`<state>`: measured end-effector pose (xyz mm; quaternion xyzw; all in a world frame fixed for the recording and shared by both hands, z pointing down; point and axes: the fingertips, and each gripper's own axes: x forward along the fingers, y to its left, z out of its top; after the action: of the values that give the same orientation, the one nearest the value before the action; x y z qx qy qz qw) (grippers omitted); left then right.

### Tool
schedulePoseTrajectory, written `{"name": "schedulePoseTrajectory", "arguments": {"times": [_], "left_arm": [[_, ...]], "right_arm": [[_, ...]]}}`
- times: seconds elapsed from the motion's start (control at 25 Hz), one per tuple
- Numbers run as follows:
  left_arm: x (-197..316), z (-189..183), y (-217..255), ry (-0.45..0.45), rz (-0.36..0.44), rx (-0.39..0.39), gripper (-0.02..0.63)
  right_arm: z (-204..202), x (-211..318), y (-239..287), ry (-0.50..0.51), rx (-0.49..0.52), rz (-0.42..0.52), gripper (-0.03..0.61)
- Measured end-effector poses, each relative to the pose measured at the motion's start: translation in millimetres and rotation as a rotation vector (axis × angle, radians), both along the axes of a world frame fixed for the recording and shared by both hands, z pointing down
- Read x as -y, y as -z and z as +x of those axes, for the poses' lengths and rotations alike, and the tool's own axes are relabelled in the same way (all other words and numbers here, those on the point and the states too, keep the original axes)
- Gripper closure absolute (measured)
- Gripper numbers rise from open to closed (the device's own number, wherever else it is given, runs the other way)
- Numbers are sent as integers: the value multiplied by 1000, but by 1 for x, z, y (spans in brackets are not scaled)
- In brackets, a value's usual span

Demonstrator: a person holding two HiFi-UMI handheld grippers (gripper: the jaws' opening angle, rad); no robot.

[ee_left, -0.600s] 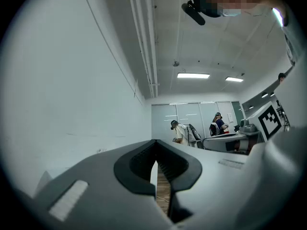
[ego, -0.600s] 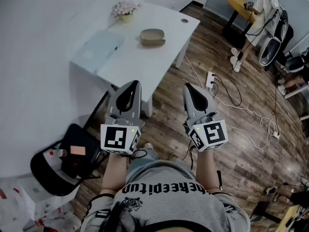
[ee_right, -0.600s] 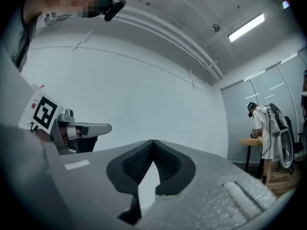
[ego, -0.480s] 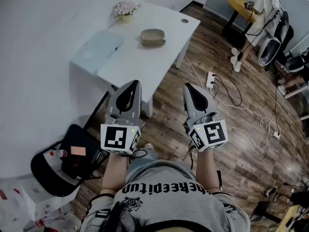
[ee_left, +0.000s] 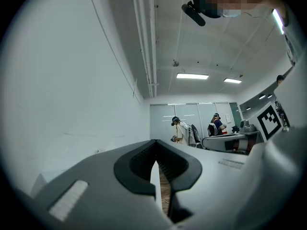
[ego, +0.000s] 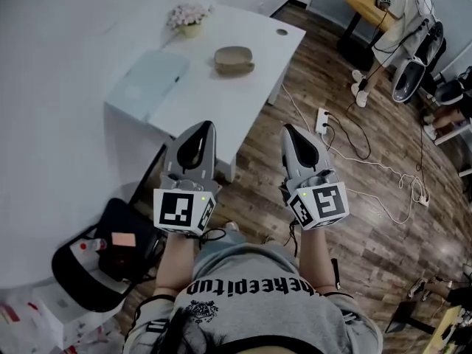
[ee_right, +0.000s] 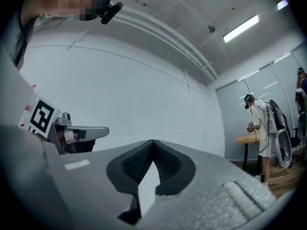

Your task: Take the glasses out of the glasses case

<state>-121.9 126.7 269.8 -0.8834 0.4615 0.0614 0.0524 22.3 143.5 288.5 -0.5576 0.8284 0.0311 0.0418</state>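
At the near left, on the wood floor, a black bag (ego: 110, 245) lies open against the wall. Farther off stands a white table (ego: 199, 102). On its left part lies a pale blue pad (ego: 147, 78), and at its far edge sits a small pot of flowers (ego: 189, 17). The case (ego: 234, 57), tan and oval, lies closed on the table, right of the pad and near the flowers. It is well apart from both grippers.

The left gripper (ego: 200, 127) is held in the air near the person's body, pointing toward the table's near edge. In the left gripper view (ee_left: 154, 145) its jaws stand together, tips meeting, with nothing between them. That view looks up at a white wall, ceiling lights and people at desks far off.

The right gripper (ego: 289, 130) is held level with the left one, over the floor and right of the table. In the right gripper view (ee_right: 152, 143) its jaws are likewise closed tip to tip and empty.

On the floor right of the table lies a power strip (ego: 322, 120) with a white cable (ego: 376, 172) trailing to the right. At the far right a person (ego: 394, 24) stands by a yellow table (ego: 363, 4).
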Motion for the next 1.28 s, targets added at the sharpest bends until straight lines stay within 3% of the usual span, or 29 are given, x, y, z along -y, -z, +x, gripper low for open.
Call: {"name": "schedulePoseTrajectory", "arguments": {"times": [0.16,0.56,1.28], "left_arm": [[12,-3,0,-27,3,-1,594],[44,12,-5,-48,-12,-7,594],[150,69,7,137,-4,-4,594]], "right_arm": [[-4,10,1,-6,27,8,577],[13,37,-4,-26,-16,-7,577],[68,174,12,174,-17,12,577]]}}
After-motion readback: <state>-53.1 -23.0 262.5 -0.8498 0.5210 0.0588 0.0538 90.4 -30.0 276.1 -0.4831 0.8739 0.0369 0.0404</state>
